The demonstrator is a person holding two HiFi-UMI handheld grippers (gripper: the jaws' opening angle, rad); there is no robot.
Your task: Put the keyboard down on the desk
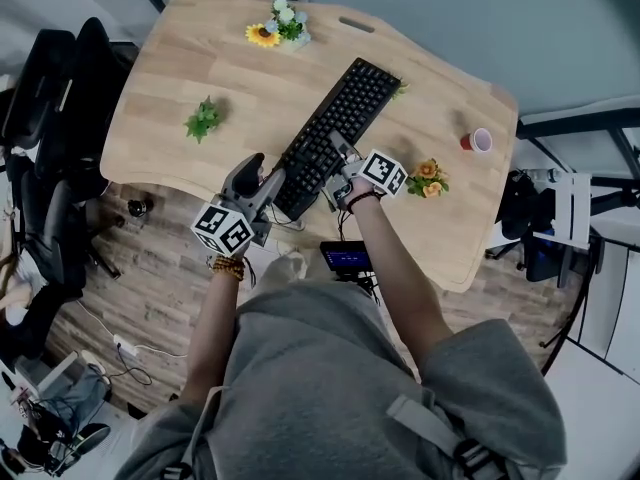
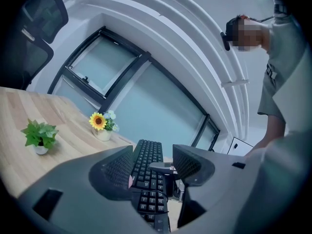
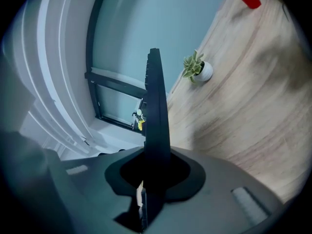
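Observation:
A long black keyboard (image 1: 340, 118) lies slantwise over the middle of the wooden desk (image 1: 180, 68), its near end at the desk's front edge. My right gripper (image 1: 340, 163) is shut on the keyboard's right long edge near that end. In the right gripper view the keyboard (image 3: 157, 106) shows edge-on, running out from between the closed jaws (image 3: 153, 174). My left gripper (image 1: 262, 183) is at the near left corner. Its jaws stand apart, with the keyboard (image 2: 148, 160) running out between them and a gap on the right side. Whether the keyboard rests on the desk I cannot tell.
On the desk are a sunflower pot (image 1: 265, 34), a small green plant (image 1: 203, 120), another small plant (image 1: 398, 90) by the keyboard's far end, orange flowers (image 1: 430, 178) and a red cup (image 1: 478, 140). A black office chair (image 1: 50, 108) stands to the left.

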